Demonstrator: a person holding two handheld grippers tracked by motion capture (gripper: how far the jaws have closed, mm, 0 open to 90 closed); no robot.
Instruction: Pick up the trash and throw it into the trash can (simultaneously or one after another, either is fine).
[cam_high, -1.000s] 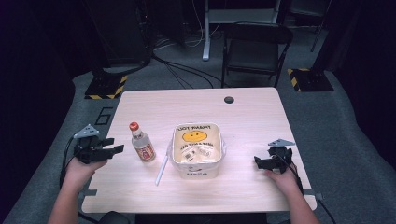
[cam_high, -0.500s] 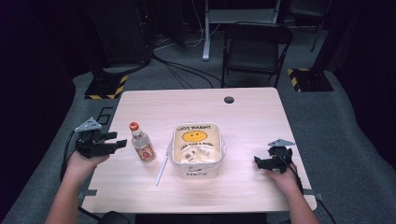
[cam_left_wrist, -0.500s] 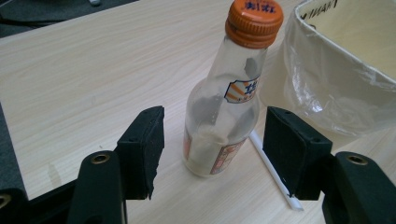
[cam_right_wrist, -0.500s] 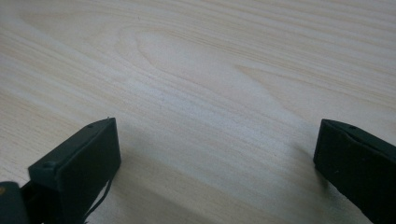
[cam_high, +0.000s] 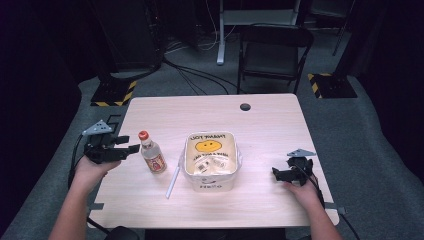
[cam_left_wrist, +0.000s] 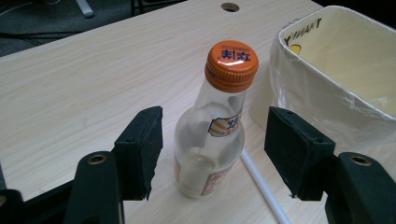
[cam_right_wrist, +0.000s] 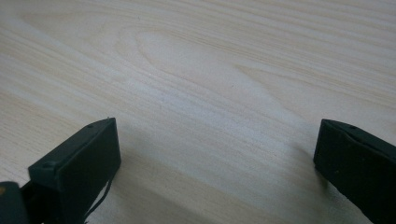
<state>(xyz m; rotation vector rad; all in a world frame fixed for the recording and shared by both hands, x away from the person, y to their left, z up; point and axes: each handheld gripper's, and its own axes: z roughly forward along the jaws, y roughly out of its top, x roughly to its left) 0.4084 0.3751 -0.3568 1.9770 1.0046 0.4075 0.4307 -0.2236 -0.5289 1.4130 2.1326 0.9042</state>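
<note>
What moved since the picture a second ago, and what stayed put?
The left gripper moved toward the bottle; its open jaws now stand on either side of the bottle without touching it. Nothing was grabbed or let go. The bottle, the straw, the tub and the right gripper, open on the table, stayed where they were.

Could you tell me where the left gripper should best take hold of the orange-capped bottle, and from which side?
Probably the straight labelled body of the bottle, below the tapering neck. It stands upright, so come in level from its open left side, where the left gripper already has its open jaws flanking it.
</note>
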